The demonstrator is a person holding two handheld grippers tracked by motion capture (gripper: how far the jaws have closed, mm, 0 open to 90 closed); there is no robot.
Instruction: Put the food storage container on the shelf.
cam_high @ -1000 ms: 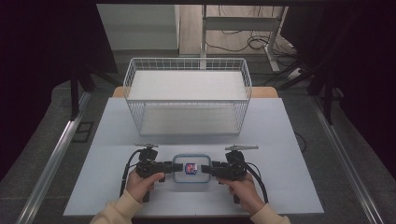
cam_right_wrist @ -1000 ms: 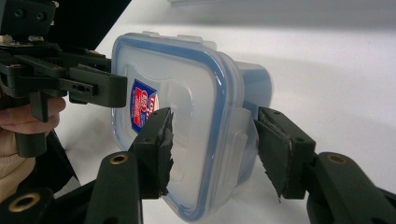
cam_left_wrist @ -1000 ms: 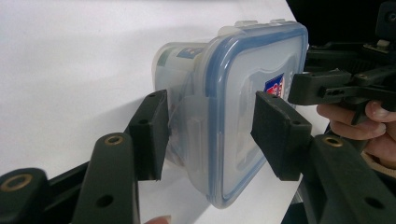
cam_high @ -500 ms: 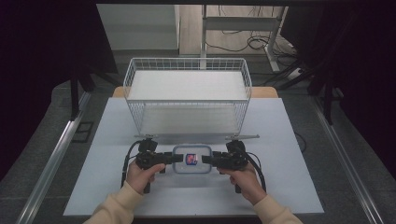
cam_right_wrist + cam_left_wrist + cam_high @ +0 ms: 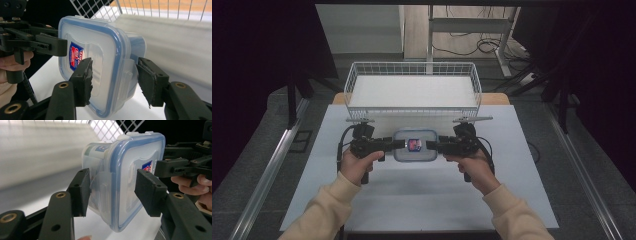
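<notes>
While both grippers pinch it from opposite ends, the lidded plastic container (image 5: 414, 145) hangs just above the bench (image 5: 422, 195).
Left gripper (image 5: 111, 192) and right gripper (image 5: 113, 81) have fingers clamped across rim and side latches; it looks light, stiff, slippery. Wire basket (image 5: 412, 92) stands just behind.

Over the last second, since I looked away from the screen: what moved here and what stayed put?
The lidded plastic container, gripped at its two ends by the left gripper and the right gripper, was carried away from the person toward the white wire basket; both hands went with it. Neither gripper let go. The basket and the table stayed as they were.
</notes>
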